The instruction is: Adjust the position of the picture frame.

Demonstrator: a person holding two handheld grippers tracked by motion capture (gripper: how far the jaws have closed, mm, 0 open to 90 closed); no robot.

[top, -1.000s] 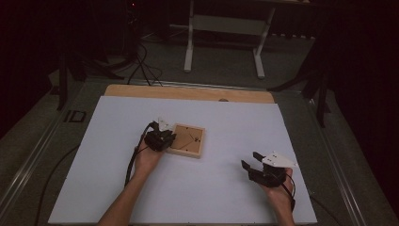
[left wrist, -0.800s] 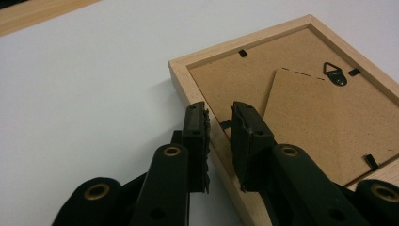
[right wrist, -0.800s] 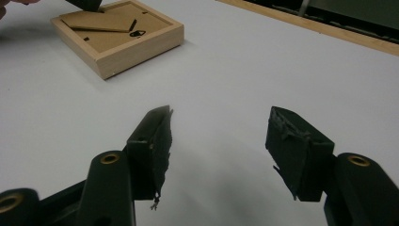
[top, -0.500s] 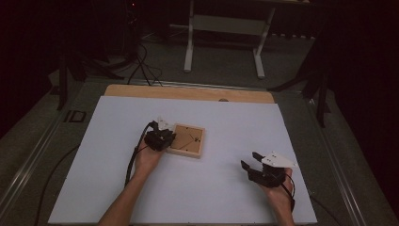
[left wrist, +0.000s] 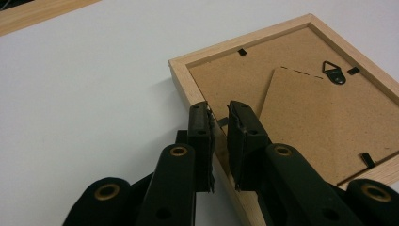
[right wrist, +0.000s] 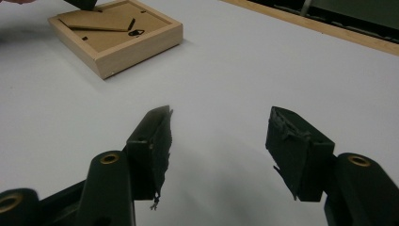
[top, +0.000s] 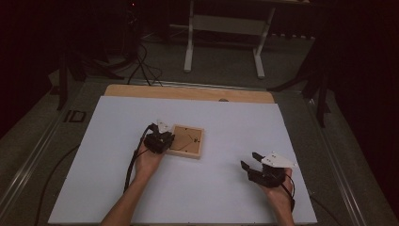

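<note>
Wooden frame [top: 187, 141] unmoved, gripper [left wrist: 219, 123] likewise

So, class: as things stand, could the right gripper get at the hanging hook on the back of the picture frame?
Probably yes: the right gripper is open, bare table lies between it and the frame, and the hook sits uncovered, away from the left gripper.
</note>
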